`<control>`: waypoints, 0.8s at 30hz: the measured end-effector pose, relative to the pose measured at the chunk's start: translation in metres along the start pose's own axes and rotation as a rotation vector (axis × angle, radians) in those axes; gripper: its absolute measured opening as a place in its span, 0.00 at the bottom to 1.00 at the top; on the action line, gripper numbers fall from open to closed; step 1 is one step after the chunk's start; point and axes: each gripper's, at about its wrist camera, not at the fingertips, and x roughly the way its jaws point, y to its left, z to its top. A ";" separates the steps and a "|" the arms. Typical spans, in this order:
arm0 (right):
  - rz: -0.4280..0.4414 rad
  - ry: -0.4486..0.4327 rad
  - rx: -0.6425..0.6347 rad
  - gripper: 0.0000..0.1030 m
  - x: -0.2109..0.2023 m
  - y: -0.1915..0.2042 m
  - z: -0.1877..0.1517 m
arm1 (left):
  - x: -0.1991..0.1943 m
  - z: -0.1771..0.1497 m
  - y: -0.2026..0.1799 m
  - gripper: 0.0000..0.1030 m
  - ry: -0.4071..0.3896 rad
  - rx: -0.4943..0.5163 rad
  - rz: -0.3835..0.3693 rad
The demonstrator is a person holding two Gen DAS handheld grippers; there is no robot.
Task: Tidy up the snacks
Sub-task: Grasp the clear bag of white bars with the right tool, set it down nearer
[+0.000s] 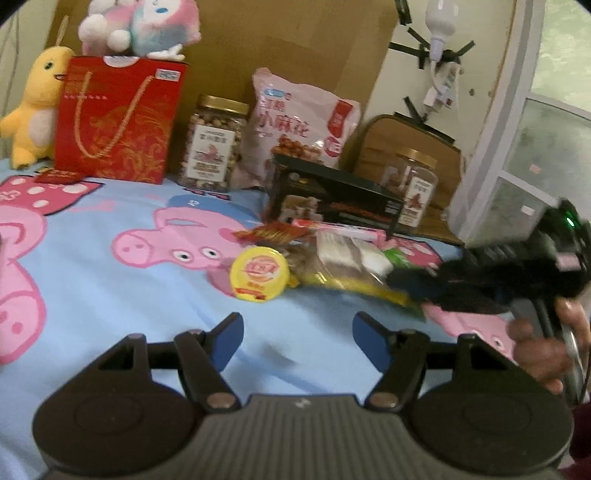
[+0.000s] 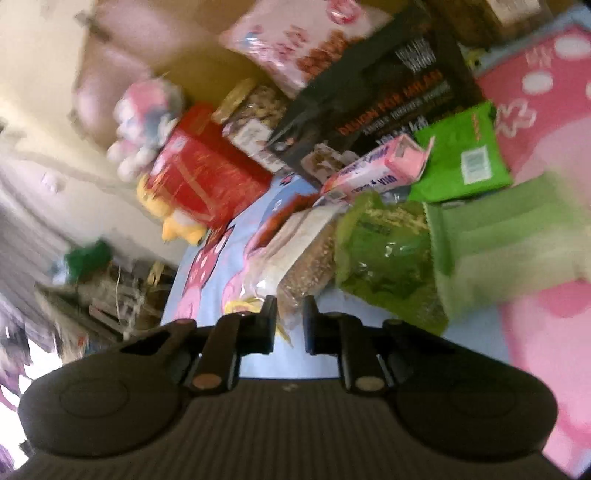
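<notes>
Surface: a bed sheet (image 1: 110, 295), light blue with pink cartoon pigs. Landmark for places: the black box (image 1: 332, 199) near the back of the sheet.

Far left of the black box: yellow plush toy (image 1: 33, 107), then a red gift bag (image 1: 118, 118) with a pink and white plush (image 1: 144, 26) on top. A small red packet (image 1: 57, 176) lies flat in front of the bag.

Nearer left of the black box: a clear jar of nuts with a gold lid (image 1: 214, 144). Behind the box, leaning on brown cardboard: a pink snack bag (image 1: 303, 122).

In front of the black box, a loose pile of snacks: red wrapper (image 1: 273, 234), yellow round cup (image 1: 260, 273) at the pile's left edge, a clear pack of pale bars (image 1: 347, 254), a pink carton (image 2: 373, 170), and green packets (image 2: 461, 155), seen best in the right wrist view.

Right of the black box: a second gold-lidded jar (image 1: 413, 184).

Left claw (image 1: 297, 338): jaws apart, nothing between them, over bare sheet in front of the yellow cup.

Right claw (image 2: 289, 317): at the near right edge of the pile; its jaws stand close together, with a thin edge of clear wrapper (image 2: 284, 306) from the pile in the narrow gap. Blur prevents saying whether the pads pinch it. A hand (image 1: 546, 347) grips its handle.
</notes>
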 end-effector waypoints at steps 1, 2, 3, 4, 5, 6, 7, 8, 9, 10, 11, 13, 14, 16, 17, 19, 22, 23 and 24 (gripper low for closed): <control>0.015 0.014 -0.040 0.16 -0.013 -0.002 -0.005 | 0.001 0.000 -0.001 0.65 0.006 0.002 -0.016; 0.023 0.021 -0.067 0.16 -0.023 -0.003 -0.010 | 0.003 -0.001 -0.003 0.65 0.011 0.006 -0.027; 0.034 0.036 -0.095 0.16 -0.036 -0.005 -0.016 | 0.004 -0.002 -0.005 0.65 0.018 0.011 -0.036; 0.041 0.050 -0.111 0.16 -0.044 -0.008 -0.021 | 0.007 -0.002 -0.007 0.65 0.025 0.015 -0.042; 0.048 0.069 -0.127 0.16 -0.051 -0.013 -0.028 | 0.009 -0.003 -0.008 0.65 0.033 0.017 -0.051; 0.036 0.086 -0.141 0.16 -0.056 -0.016 -0.032 | 0.012 -0.004 -0.009 0.65 0.045 0.015 -0.063; 0.011 0.093 -0.151 0.17 -0.057 -0.019 -0.035 | 0.014 -0.004 -0.010 0.66 0.053 0.011 -0.070; -0.016 0.090 -0.157 0.21 -0.061 -0.023 -0.039 | 0.016 -0.005 -0.011 0.68 0.061 0.007 -0.076; -0.061 0.070 -0.159 0.22 -0.064 -0.027 -0.041 | 0.019 -0.004 -0.011 0.68 0.071 -0.001 -0.081; -0.105 0.041 -0.156 0.26 -0.064 -0.030 -0.041 | 0.020 -0.004 -0.012 0.69 0.077 -0.008 -0.085; -0.123 0.015 -0.150 0.35 -0.067 -0.033 -0.040 | 0.022 -0.003 -0.012 0.69 0.081 -0.016 -0.090; -0.104 -0.038 -0.122 0.49 -0.071 -0.036 -0.039 | 0.021 -0.003 -0.011 0.71 0.088 -0.031 -0.101; -0.100 -0.055 -0.124 0.53 -0.071 -0.035 -0.038 | 0.021 -0.003 -0.011 0.72 0.089 -0.037 -0.103; -0.103 -0.065 -0.152 0.54 -0.070 -0.032 -0.039 | 0.020 -0.002 -0.009 0.73 0.092 -0.052 -0.110; -0.101 -0.058 -0.168 0.54 -0.068 -0.031 -0.040 | 0.020 -0.002 -0.008 0.74 0.094 -0.059 -0.115; -0.097 -0.033 -0.213 0.54 -0.061 -0.025 -0.042 | 0.021 -0.002 -0.008 0.75 0.102 -0.073 -0.129; -0.111 -0.024 -0.328 0.66 -0.057 -0.015 -0.049 | 0.024 -0.002 -0.008 0.75 0.119 -0.088 -0.147; -0.113 -0.019 -0.360 0.71 -0.054 -0.011 -0.050 | 0.025 -0.002 -0.008 0.75 0.124 -0.092 -0.153; -0.109 -0.004 -0.394 0.71 -0.049 -0.006 -0.053 | 0.026 -0.002 -0.008 0.75 0.126 -0.094 -0.158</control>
